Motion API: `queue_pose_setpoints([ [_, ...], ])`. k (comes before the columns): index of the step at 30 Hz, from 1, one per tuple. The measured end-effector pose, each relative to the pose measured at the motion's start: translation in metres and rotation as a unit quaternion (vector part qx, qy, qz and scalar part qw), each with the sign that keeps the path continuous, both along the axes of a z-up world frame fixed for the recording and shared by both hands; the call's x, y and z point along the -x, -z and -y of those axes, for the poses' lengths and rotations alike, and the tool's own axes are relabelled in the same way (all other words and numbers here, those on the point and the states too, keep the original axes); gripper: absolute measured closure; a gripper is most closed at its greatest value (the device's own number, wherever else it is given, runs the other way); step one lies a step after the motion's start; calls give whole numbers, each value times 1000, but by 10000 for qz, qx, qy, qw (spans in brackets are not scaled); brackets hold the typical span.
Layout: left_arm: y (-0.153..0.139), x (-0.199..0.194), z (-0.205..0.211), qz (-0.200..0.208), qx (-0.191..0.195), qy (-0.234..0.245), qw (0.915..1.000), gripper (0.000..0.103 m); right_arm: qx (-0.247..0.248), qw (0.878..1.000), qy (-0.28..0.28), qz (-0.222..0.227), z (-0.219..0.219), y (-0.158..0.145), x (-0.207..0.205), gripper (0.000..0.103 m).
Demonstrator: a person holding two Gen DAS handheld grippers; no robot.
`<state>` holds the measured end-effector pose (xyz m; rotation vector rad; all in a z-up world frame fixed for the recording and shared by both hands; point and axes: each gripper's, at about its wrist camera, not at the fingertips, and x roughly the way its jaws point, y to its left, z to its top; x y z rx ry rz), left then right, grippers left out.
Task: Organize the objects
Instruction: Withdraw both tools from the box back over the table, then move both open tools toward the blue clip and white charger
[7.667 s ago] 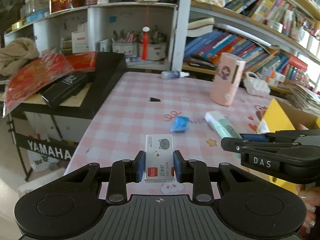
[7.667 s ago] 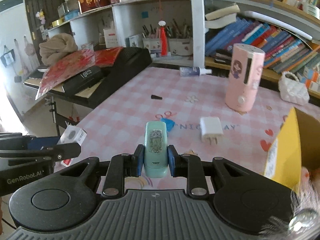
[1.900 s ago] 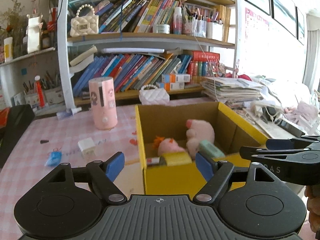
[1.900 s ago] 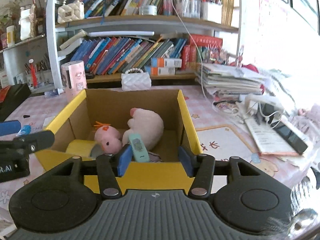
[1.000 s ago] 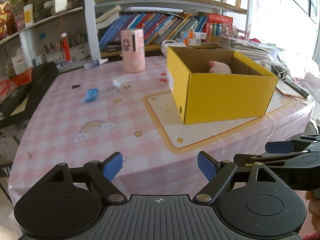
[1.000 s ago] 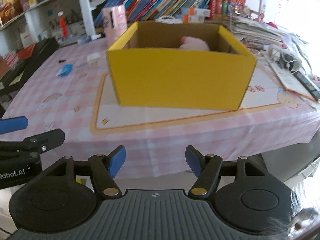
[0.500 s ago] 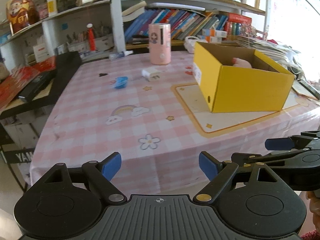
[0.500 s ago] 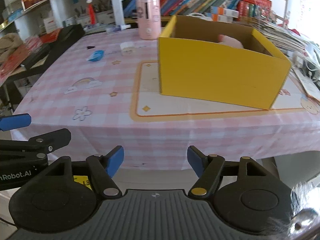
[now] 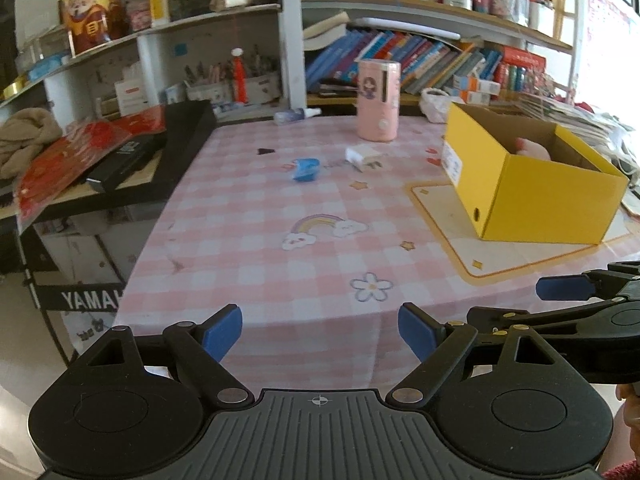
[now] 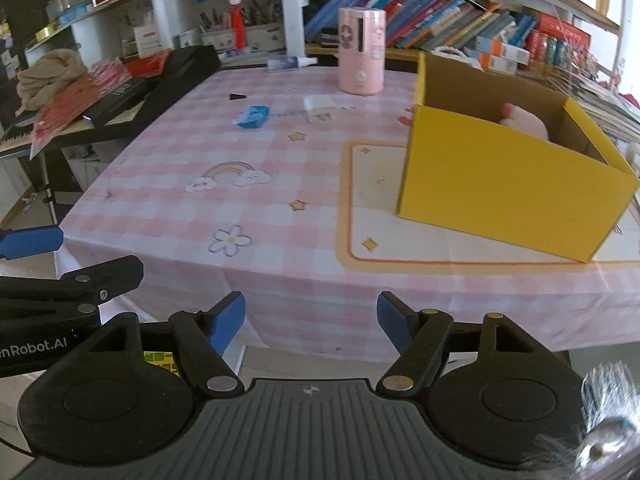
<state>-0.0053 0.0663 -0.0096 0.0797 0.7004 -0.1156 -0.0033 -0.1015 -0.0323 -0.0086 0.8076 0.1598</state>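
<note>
A yellow cardboard box (image 9: 536, 196) (image 10: 508, 192) stands on the right of the pink checked table (image 9: 320, 240) (image 10: 256, 208), with a pink plush toy (image 9: 534, 148) (image 10: 524, 120) showing inside. A blue object (image 9: 305, 169) (image 10: 252, 116) and a white charger (image 9: 362, 155) (image 10: 319, 106) lie on the far half of the table. A pink cylinder (image 9: 378, 100) (image 10: 361, 50) stands behind them. My left gripper (image 9: 320, 332) and my right gripper (image 10: 311, 320) are both open and empty, held off the table's near edge.
A small black piece (image 9: 265, 151) and a spray bottle (image 9: 296, 114) lie at the far end. A black keyboard with red papers (image 9: 120, 152) stands to the left. Bookshelves (image 9: 420, 56) line the back. Stacked papers (image 9: 580, 116) lie right of the box.
Both grippers have drawn back from the box, which holds the objects they carried, to beyond the table's near edge. They are open and empty.
</note>
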Motion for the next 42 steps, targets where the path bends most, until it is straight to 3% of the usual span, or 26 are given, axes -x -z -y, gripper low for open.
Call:
queue_pose_setpoints([
  [18,-2,-18,-28,106,101,-385,9992,16,69,9989,-436,155,-34,-7,-26,31],
  [42,-4,-143,2,185,173,-226,9994,16,54,9988,-415,269,-9,-14,-164,35],
])
